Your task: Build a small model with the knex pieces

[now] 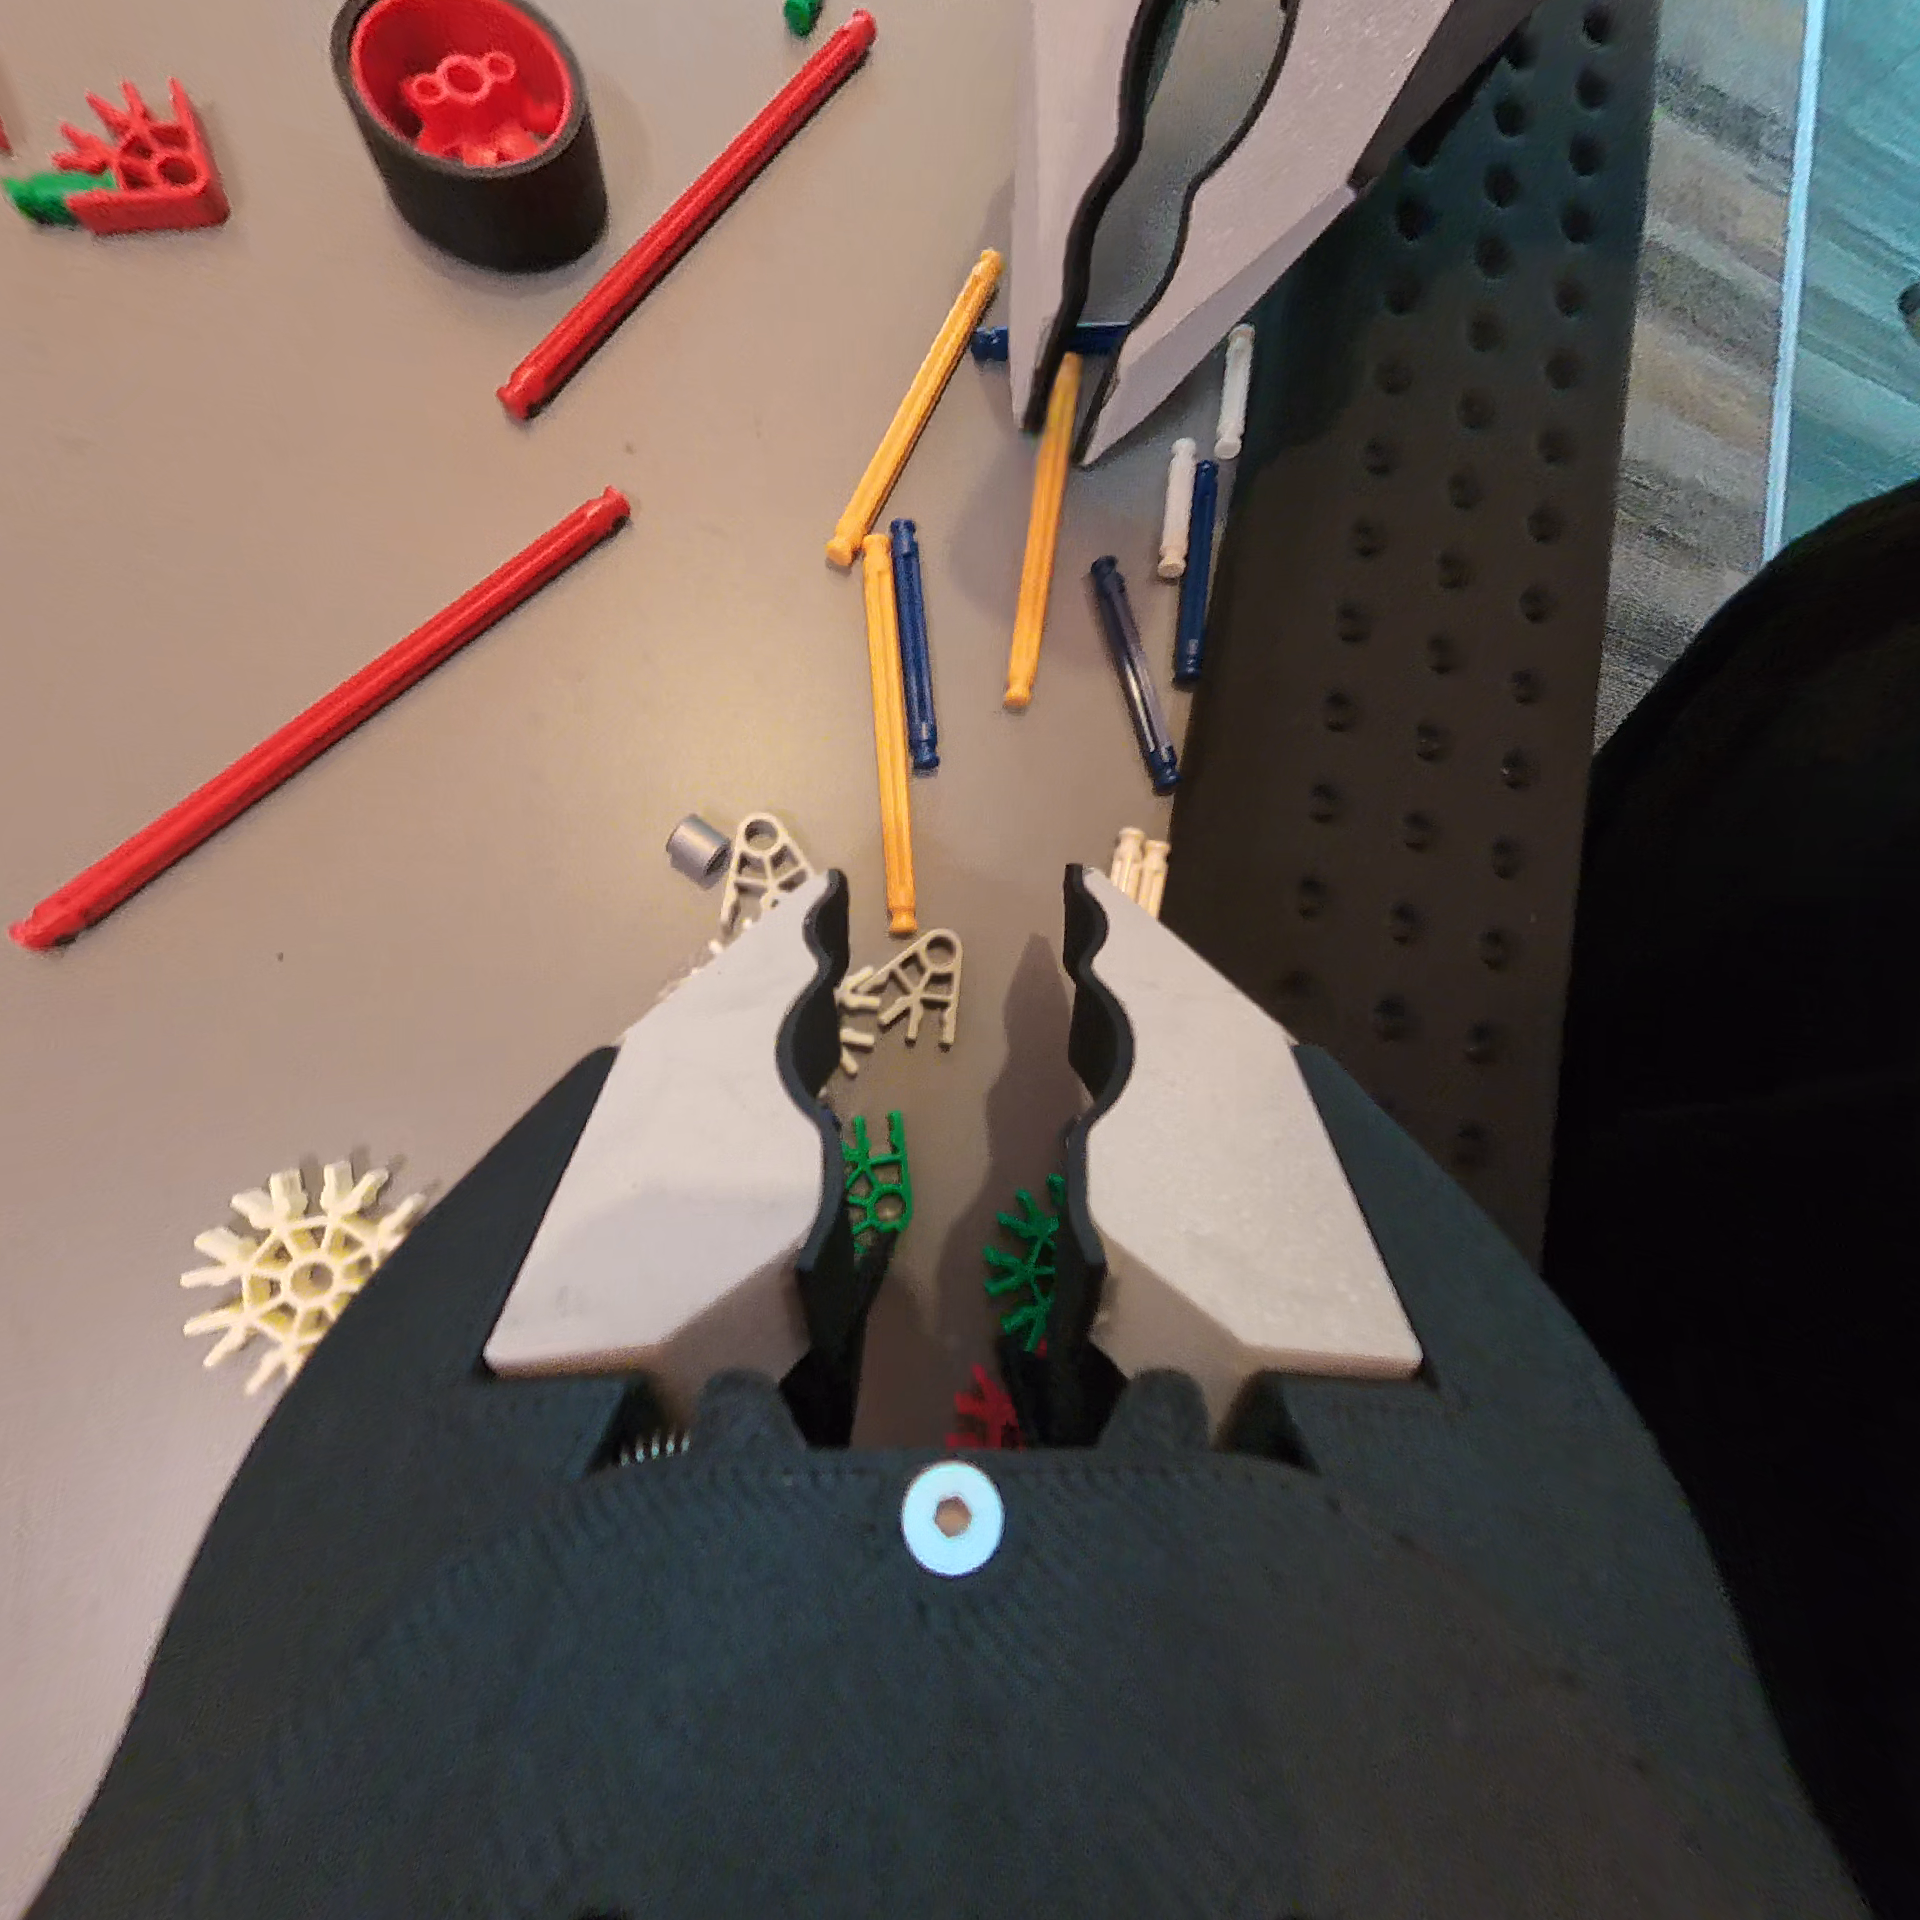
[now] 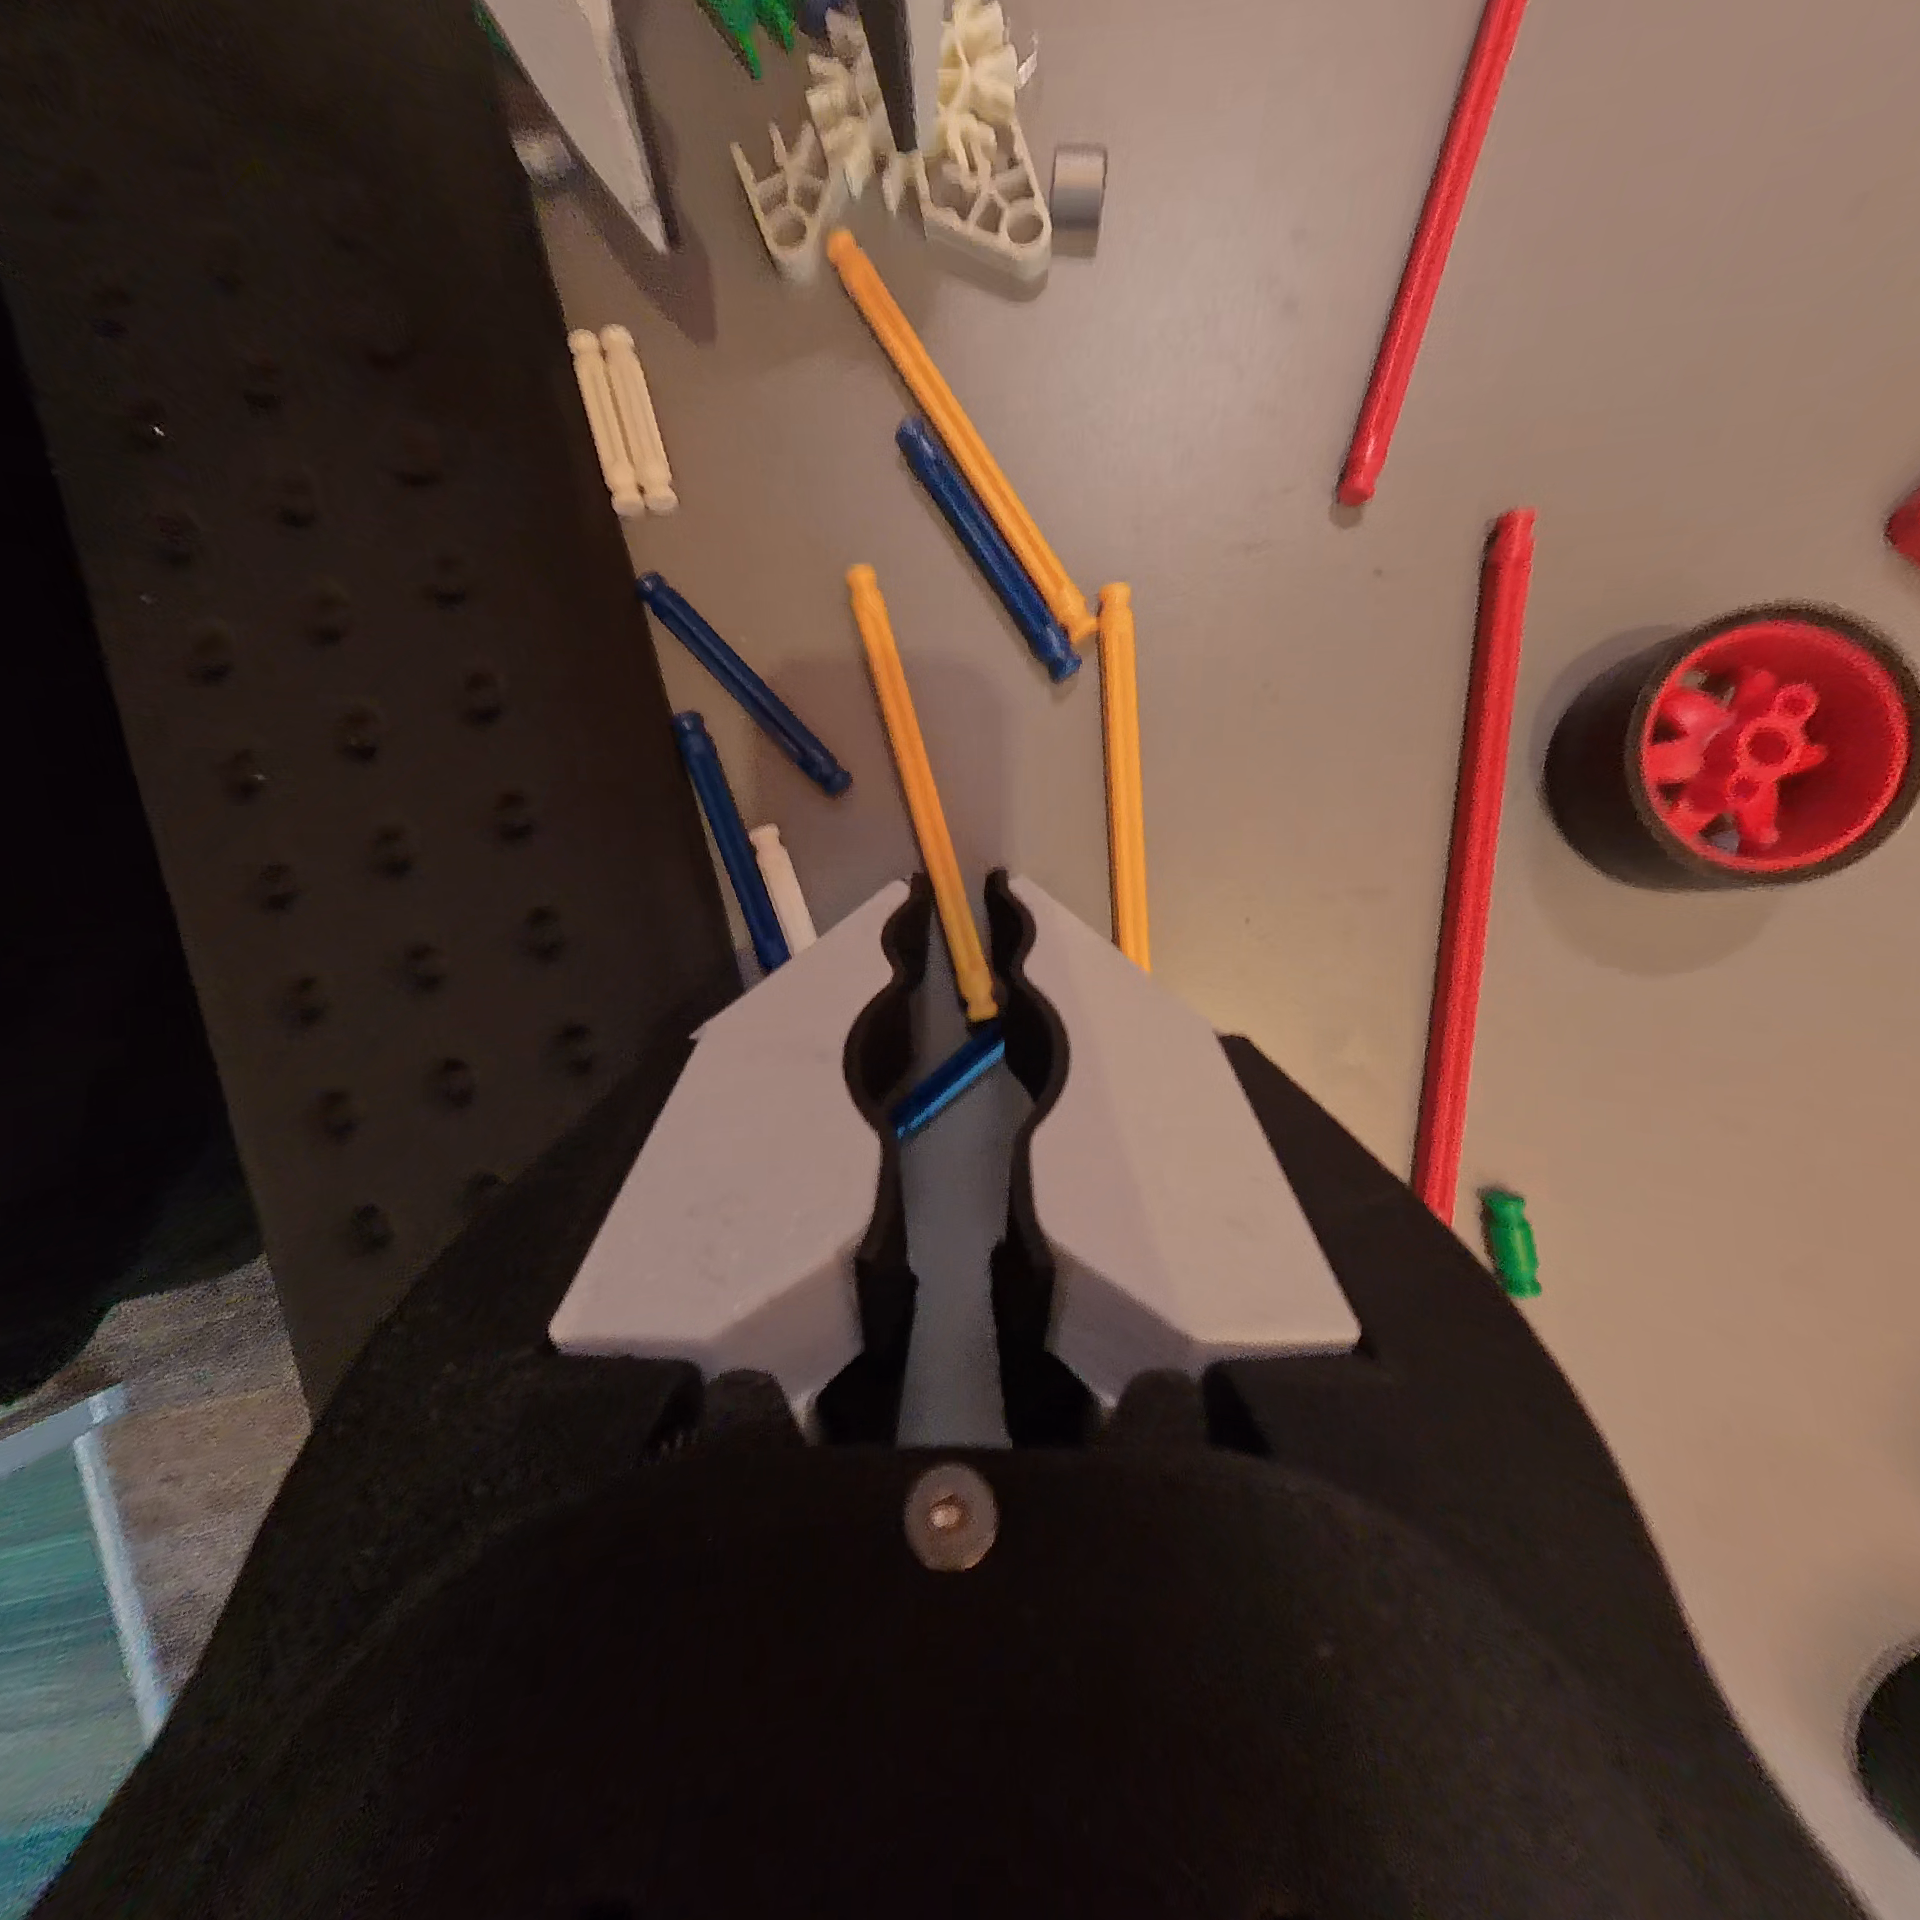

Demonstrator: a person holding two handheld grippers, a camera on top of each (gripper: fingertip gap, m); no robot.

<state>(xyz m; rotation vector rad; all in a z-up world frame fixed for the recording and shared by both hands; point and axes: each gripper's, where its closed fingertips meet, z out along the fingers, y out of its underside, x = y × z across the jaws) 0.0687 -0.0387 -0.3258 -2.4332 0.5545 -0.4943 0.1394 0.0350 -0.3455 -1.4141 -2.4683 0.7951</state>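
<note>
My left gripper (image 1: 956, 904) is open and empty, low over the grey table (image 1: 312, 623). Grey connectors (image 1: 925, 987) and green connectors (image 1: 878, 1184) lie between and under its fingers. The end of a yellow rod (image 1: 891, 727) lies just ahead of it. My right gripper (image 2: 956, 883) has closed to a narrow gap around the near end of another yellow rod (image 2: 914, 758), which lies on the table. A short blue rod (image 2: 945, 1081) lies crosswise under its jaws. The right gripper also shows in the left wrist view (image 1: 1062, 431), on that rod (image 1: 1039, 540).
Blue rods (image 1: 914, 644), white rods (image 1: 1177, 504) and long red rods (image 1: 322, 717) lie scattered. A black wheel with a red hub (image 1: 468, 135) stands at the back. A white snowflake connector (image 1: 281, 1268) lies to the left. A black perforated strip (image 1: 1434, 727) borders the table. The grippers' ends are close to 11 cm from one another. My left gripper's tips are some 12 cm from the white snowflake connector (image 1: 281, 1268).
</note>
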